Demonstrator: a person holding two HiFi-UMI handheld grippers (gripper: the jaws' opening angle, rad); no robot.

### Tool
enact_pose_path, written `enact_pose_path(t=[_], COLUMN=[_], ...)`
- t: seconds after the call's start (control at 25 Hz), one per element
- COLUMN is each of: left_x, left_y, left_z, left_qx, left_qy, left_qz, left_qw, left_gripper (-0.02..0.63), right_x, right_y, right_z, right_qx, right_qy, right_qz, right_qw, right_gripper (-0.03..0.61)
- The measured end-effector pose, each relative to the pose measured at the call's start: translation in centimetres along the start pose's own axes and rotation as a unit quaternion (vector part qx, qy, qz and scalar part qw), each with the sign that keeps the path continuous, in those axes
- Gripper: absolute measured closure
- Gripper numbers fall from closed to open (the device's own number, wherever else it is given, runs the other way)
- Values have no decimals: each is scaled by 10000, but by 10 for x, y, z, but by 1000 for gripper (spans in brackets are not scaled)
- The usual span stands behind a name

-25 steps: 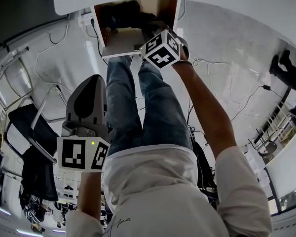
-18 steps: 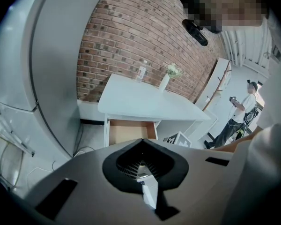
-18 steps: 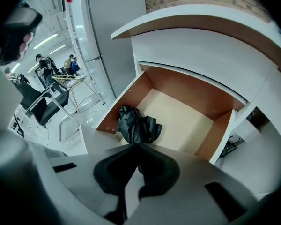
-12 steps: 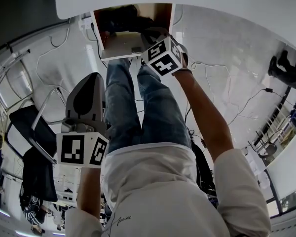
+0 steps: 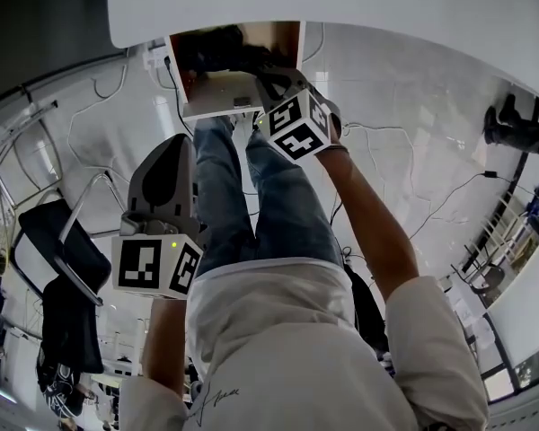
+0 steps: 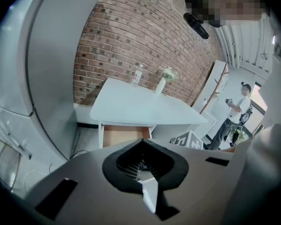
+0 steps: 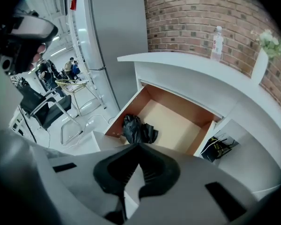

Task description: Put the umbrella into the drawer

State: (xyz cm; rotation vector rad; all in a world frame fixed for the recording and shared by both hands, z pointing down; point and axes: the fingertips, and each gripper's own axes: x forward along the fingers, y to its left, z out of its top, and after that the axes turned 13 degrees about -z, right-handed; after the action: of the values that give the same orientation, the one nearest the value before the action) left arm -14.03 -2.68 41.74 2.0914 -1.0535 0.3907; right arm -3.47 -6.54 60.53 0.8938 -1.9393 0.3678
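Brick wall backs the white table (image 7: 196, 71); its drawer (image 7: 175, 121) stands open, the black umbrella (image 7: 138, 129) bunched in a front corner. Right hand-held gripper (image 7: 139, 145) and left hand-held gripper (image 6: 141, 142) both have their jaws together, holding nothing.

I saw the white table (image 7: 187, 65) carrying a water bottle (image 7: 217, 43) and a vase (image 7: 260, 65) of flowers. Its open drawer (image 7: 175, 121) held the crumpled black umbrella (image 7: 138, 129) near the front panel.

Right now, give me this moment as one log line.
umbrella: in open drawer | right gripper: shut, empty, by drawer | left gripper: shut, empty
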Motion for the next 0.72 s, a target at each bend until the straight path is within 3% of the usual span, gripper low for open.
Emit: enact_pose_path(t=[0.52, 0.72], left_x=[-16, -20], left_y=[-14, -20], left_z=[8, 11], left_qx=[-92, 140], left_qy=[-127, -102], left_qz=[73, 158], left_qw=[9999, 9997], left_gripper=[598, 598], right_x=[-54, -72], right_y=[6, 1], right_z=[15, 22], right_qx=[276, 407], right_qy=[-223, -349], right_qz=[172, 177], right_qw=[9992, 9984], right_gripper=[561, 561])
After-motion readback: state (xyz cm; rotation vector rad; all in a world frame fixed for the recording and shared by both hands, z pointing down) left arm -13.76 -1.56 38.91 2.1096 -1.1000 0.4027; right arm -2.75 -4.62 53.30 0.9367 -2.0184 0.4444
